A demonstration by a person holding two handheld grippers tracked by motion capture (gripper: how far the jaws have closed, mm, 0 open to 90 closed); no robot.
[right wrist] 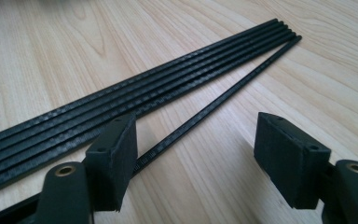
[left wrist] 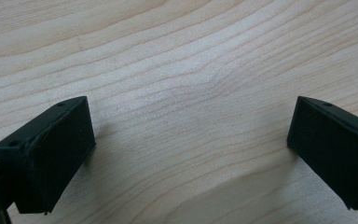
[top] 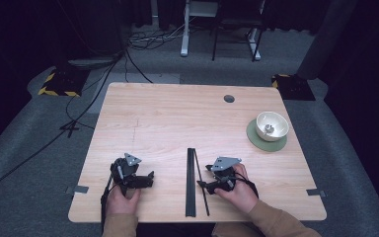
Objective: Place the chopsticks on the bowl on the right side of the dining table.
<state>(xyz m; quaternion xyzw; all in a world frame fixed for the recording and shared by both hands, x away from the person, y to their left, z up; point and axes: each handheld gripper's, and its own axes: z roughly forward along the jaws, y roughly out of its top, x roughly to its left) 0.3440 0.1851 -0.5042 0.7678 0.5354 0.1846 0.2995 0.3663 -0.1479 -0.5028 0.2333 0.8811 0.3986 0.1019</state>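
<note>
A bundle of several thin black rods (top: 191, 182) lies lengthwise at the table's front middle. A single black rod (top: 202, 185) lies loose just to its right, slightly angled. My right gripper (top: 203, 177) is open and low on the table, with its jaws pointing left at that rod. In the right gripper view the single rod (right wrist: 223, 95) runs under the inner edge of the left jaw, beside the bundle (right wrist: 135, 100), and the right gripper (right wrist: 196, 144) holds nothing. My left gripper (top: 148, 178) rests open at the front left. The left gripper (left wrist: 191, 144) has bare wood between its jaws.
A white bowl (top: 272, 125) with a small metal item inside stands on a green coaster (top: 256, 140) at the right. A dark cable hole (top: 229, 98) sits near the table's far edge. Tape tabs mark the front corners. Cables and chair legs lie beyond the table (top: 153, 118).
</note>
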